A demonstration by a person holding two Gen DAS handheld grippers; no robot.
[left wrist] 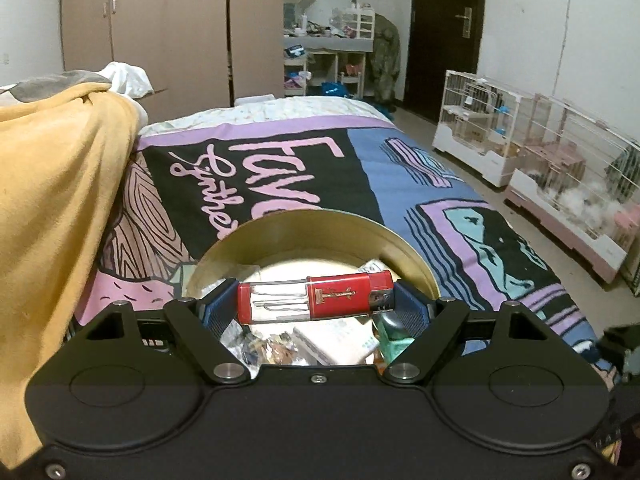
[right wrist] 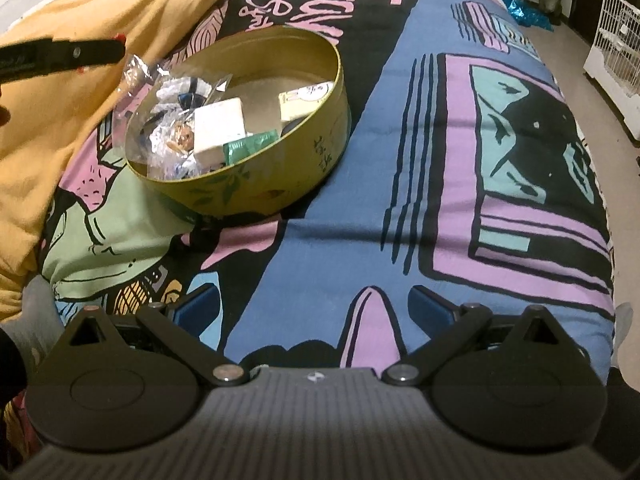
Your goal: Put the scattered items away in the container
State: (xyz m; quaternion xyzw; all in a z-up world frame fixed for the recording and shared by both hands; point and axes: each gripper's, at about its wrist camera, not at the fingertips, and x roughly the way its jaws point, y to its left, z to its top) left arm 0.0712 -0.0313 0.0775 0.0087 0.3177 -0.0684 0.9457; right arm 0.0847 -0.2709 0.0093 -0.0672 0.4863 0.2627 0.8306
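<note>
Left wrist view: red lighter (left wrist: 315, 298) is clamped crosswise in left tongs (left wrist: 316, 308), directly above round tin (left wrist: 280, 236); right tongs (right wrist: 316, 306) are held wide, empty.

Lighter (left wrist: 315, 297): red with a clear fuel section, lay crosswise, metal head at 3 o'clock, held above the tin's opening.
Tin (right wrist: 256, 194): round, gold-green, leaf print on the wall, open, upright on the bedspread.
Contents: white box (right wrist: 219, 128), green packet (right wrist: 249, 145), crinkled clear wrappers (right wrist: 168, 136) at 9 o'clock.
</note>
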